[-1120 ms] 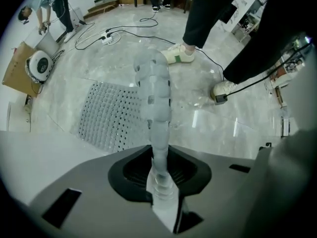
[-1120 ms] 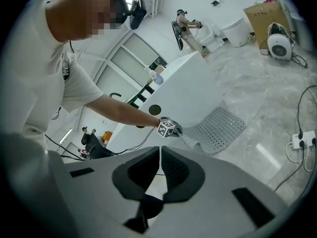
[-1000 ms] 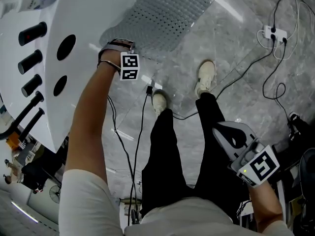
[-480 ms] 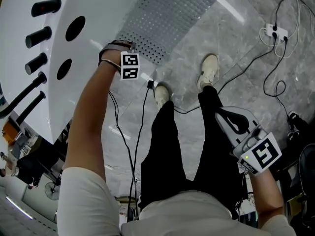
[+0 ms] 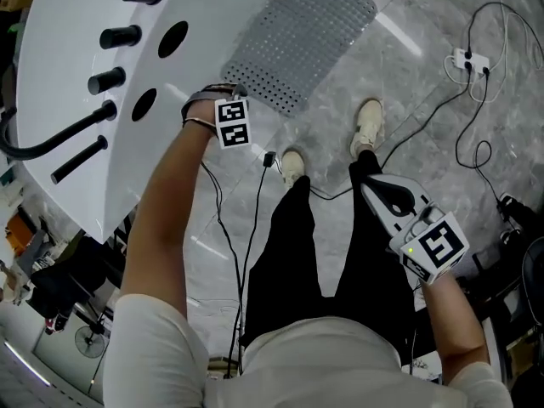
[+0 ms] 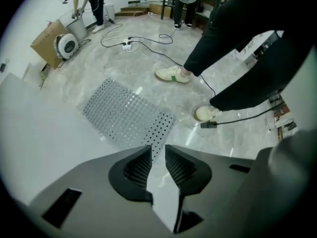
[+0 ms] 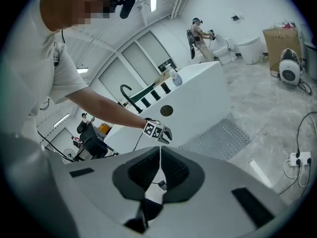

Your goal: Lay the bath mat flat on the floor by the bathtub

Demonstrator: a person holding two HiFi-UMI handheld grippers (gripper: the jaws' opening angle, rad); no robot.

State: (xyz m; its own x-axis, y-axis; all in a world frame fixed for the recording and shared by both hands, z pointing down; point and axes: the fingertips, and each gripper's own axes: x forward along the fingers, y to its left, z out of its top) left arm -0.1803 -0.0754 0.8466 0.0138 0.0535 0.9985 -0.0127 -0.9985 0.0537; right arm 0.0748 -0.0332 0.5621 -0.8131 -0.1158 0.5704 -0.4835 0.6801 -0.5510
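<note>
Grey perforated rubber bath mat point(image 5: 302, 41) lies flat on the grey marble floor point(image 5: 408, 83), one long edge along the base of the white bathtub point(image 5: 85, 100). Open floor on its far side; black cables point(image 5: 472, 117) trail well to the right. Left arm stretched forward and down, left gripper point(image 6: 157, 155) above the mat's near corner, jaws closing with nothing between them. Right gripper point(image 7: 159, 155) hangs beside the person's right leg, jaws together, empty.

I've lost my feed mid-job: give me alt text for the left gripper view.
The grey perforated bath mat lies spread on the marble floor beside the white bathtub, just beyond the left gripper, whose jaws are closing with nothing between them. The person's white shoes stand right of the mat.
</note>
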